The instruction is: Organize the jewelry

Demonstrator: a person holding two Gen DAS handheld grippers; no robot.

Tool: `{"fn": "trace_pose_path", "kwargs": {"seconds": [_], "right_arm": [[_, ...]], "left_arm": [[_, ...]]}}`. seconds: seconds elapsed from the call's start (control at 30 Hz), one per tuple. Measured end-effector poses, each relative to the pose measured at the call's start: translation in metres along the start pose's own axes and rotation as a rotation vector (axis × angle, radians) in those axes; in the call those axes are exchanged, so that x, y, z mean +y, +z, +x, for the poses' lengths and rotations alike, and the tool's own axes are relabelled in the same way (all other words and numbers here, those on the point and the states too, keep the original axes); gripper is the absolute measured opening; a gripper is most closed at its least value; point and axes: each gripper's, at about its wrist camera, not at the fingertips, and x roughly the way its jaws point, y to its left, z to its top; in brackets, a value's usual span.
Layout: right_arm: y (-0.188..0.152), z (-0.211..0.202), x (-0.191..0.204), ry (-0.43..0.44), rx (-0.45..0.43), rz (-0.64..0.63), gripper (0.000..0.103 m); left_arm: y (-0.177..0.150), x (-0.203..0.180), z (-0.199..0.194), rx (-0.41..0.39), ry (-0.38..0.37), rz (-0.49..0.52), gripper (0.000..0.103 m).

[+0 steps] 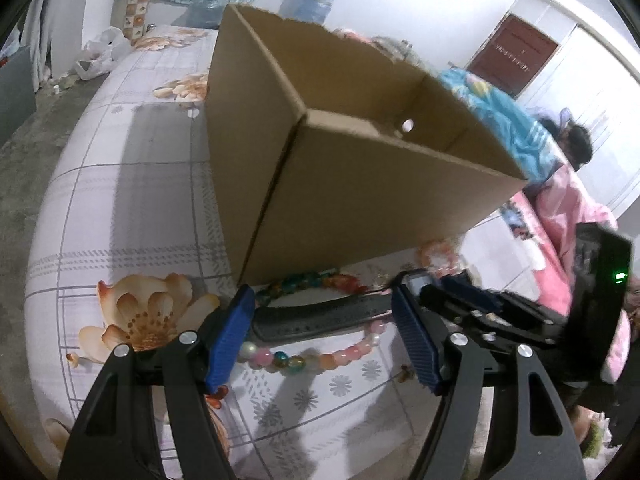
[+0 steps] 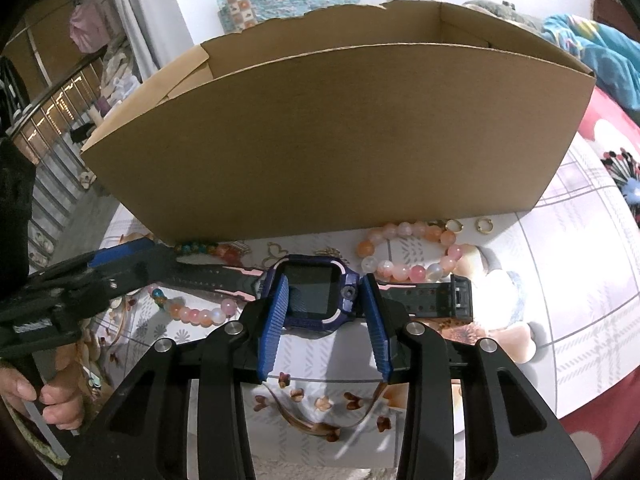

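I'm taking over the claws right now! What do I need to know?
Right claw: its blue pads sit on either side of the purple smartwatch; it looks gripped, and the watch still lies on the bedsheet.
Left claw: open, holding nothing, around the watch's black strap.
Beside the watch: a pink bead bracelet, a pastel one, a green-orange one and two small gold rings, all in front of the cardboard box.
Done: nothing seen in the box.
Left: probably lift the watch in, then the rest.
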Motion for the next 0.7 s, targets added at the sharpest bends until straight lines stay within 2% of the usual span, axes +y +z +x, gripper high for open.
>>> {"fn": "trace_pose_path", "kwargs": {"seconds": [0.1, 0.2, 0.37, 0.47, 0.57, 0.7], "right_arm": [[0.0, 0.0, 0.001, 0.0, -0.001, -0.001, 0.036], [0.0, 0.0, 0.001, 0.0, -0.001, -0.002, 0.037], [0.0, 0.0, 0.002, -0.001, -0.001, -0.003, 0.037], [0.0, 0.0, 0.002, -0.002, -0.002, -0.004, 0.038], [0.0, 0.0, 0.002, -0.003, -0.004, -0.005, 0.039], [0.0, 0.001, 0.004, -0.006, -0.006, -0.008, 0.039]], "left_arm": [[0.0, -0.003, -0.005, -0.014, -0.081, -0.007, 0.069], [-0.002, -0.007, -0.004, -0.004, -0.13, -0.01, 0.069], [-0.003, -0.009, -0.003, -0.004, -0.067, -0.006, 0.069], [-0.002, -0.012, -0.004, 0.003, 0.043, 0.046, 0.069], [-0.003, -0.011, 0.001, 0.051, 0.104, 0.07, 0.069], [-0.007, -0.012, 0.007, 0.072, 0.092, 0.068, 0.069]]}}
